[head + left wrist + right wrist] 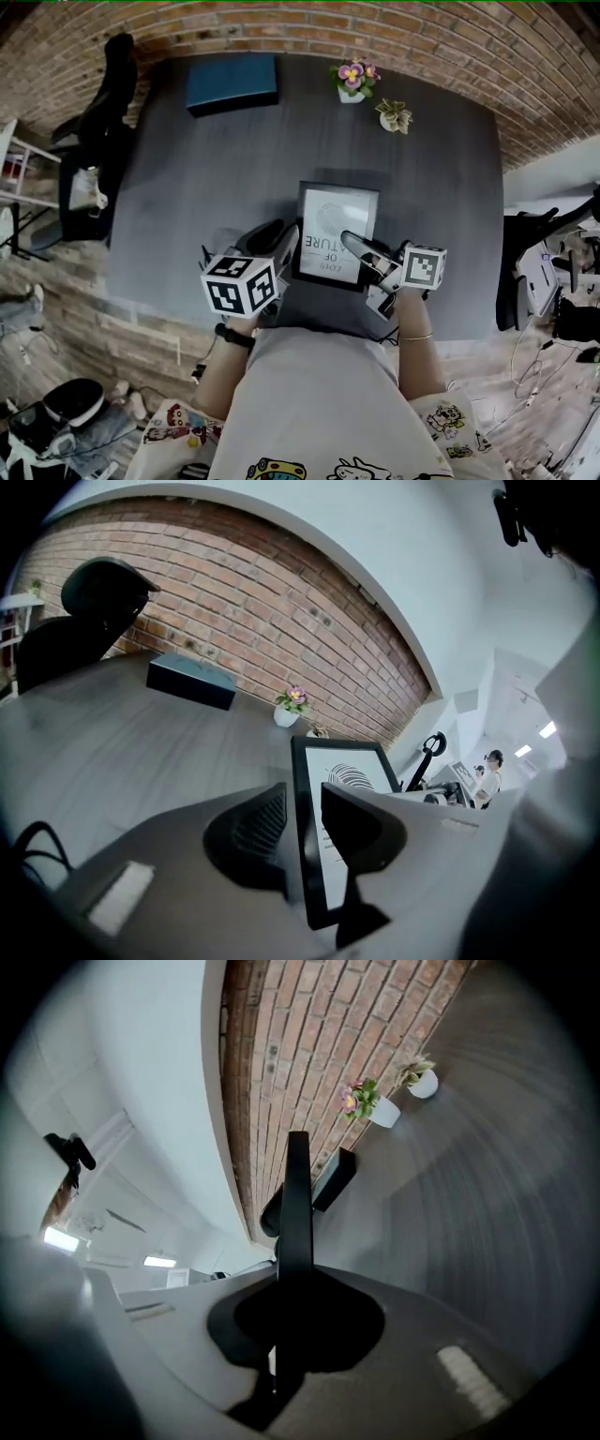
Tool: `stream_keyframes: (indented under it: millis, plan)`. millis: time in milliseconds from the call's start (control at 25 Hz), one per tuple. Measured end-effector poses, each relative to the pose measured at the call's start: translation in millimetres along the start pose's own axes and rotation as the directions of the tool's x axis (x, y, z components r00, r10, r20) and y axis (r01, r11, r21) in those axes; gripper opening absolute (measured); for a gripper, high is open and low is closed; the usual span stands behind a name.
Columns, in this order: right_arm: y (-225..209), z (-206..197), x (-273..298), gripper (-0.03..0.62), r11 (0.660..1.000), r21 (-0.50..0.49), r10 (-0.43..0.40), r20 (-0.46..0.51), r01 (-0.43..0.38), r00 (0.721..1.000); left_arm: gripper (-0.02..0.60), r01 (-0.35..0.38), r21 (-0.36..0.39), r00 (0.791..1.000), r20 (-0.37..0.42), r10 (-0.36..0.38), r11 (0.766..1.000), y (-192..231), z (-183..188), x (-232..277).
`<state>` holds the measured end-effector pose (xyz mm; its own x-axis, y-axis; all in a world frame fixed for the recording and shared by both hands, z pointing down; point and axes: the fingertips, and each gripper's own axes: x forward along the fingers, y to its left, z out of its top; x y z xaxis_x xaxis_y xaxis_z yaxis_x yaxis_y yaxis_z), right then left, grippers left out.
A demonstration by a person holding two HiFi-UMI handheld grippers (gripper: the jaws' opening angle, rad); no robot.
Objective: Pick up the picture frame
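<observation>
The picture frame (336, 225) is black with a white print and hangs over the near part of the grey table (225, 169), held from both sides. My left gripper (286, 246) sits on its left edge. In the left gripper view that edge of the frame (352, 775) runs down between the jaws of my left gripper (305, 794), and both pads touch it. My right gripper (354, 246) reaches over the frame's near right part. In the right gripper view the frame (298, 1204) shows edge-on as a thin black bar, with my right gripper (296, 1283) shut on it.
A dark blue box (232, 82) lies at the table's far left. A flower pot (352, 80) and a small potted plant (395, 115) stand at the far edge by the brick wall. A black chair (108, 103) is left of the table.
</observation>
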<state>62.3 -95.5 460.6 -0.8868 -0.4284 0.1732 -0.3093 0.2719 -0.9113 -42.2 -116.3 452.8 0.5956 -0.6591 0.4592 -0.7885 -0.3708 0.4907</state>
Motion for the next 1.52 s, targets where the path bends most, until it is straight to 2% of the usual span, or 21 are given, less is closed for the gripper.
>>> stream_keyframes:
  millis: [200, 400, 640, 800, 880, 960, 1080, 1200, 1360, 1440, 1520]
  plan:
    - [24.9, 7.7, -16.6, 0.012, 0.986, -0.163, -0.031, 0.018, 0.034, 0.999, 0.131, 0.005, 0.054, 0.999, 0.051, -0.008, 0.999, -14.9, 13.1, -19.9]
    - [49.7, 12.2, -35.2, 0.012, 0.962, -0.267, -0.048, 0.069, 0.065, 0.996, 0.13, 0.019, 0.104, 0.996, 0.086, -0.028, 0.994, -32.4, 21.2, -38.9]
    - [79.4, 21.9, -62.1, 0.012, 0.9, -0.403, -0.108, 0.162, 0.165, 0.981, 0.123, 0.035, 0.171, 0.991, 0.12, -0.056, 0.985, -51.3, 33.0, -56.6]
    - [99.0, 30.4, -75.4, 0.012, 0.821, -0.511, -0.154, 0.233, 0.255, 0.96, 0.11, 0.022, 0.248, 0.987, 0.147, -0.06, 0.968, -61.3, 38.5, -68.9]
    - [107.9, 37.3, -82.6, 0.012, 0.753, -0.575, -0.185, 0.283, 0.32, 0.941, 0.109, -0.005, 0.318, 0.985, 0.166, -0.05, 0.948, -67.1, 41.4, -73.1]
    - [114.4, 42.5, -88.1, 0.012, 0.671, -0.635, -0.214, 0.327, 0.382, 0.92, 0.103, -0.038, 0.384, 0.983, 0.181, -0.035, 0.922, -71.3, 44.0, -75.6]
    - [119.1, 46.9, -95.3, 0.012, 0.557, -0.694, -0.254, 0.382, 0.457, 0.889, 0.092, -0.068, 0.442, 0.979, 0.201, -0.025, 0.894, -77.7, 48.5, -76.8]
    - [122.0, 49.3, -104.1, 0.012, 0.485, -0.713, -0.268, 0.43, 0.507, 0.862, 0.076, -0.094, 0.488, 0.973, 0.229, -0.023, 0.868, -83.9, 54.8, -77.8]
    - [124.9, 53.9, -116.5, 0.012, 0.423, -0.708, -0.268, 0.499, 0.566, 0.824, 0.049, -0.132, 0.51, 0.965, 0.264, -0.009, 0.85, -84.7, 60.8, -77.3]
    - [123.5, 54.6, -122.4, 0.012, 0.427, -0.69, -0.265, 0.522, 0.584, 0.811, 0.038, -0.135, 0.51, 0.959, 0.283, -0.017, 0.849, -86.6, 63.9, -77.4]
    - [119.9, 54.8, -125.5, 0.012, 0.448, -0.671, -0.267, 0.53, 0.591, 0.805, 0.02, -0.133, 0.507, 0.957, 0.291, -0.024, 0.852, -86.7, 65.0, -76.1]
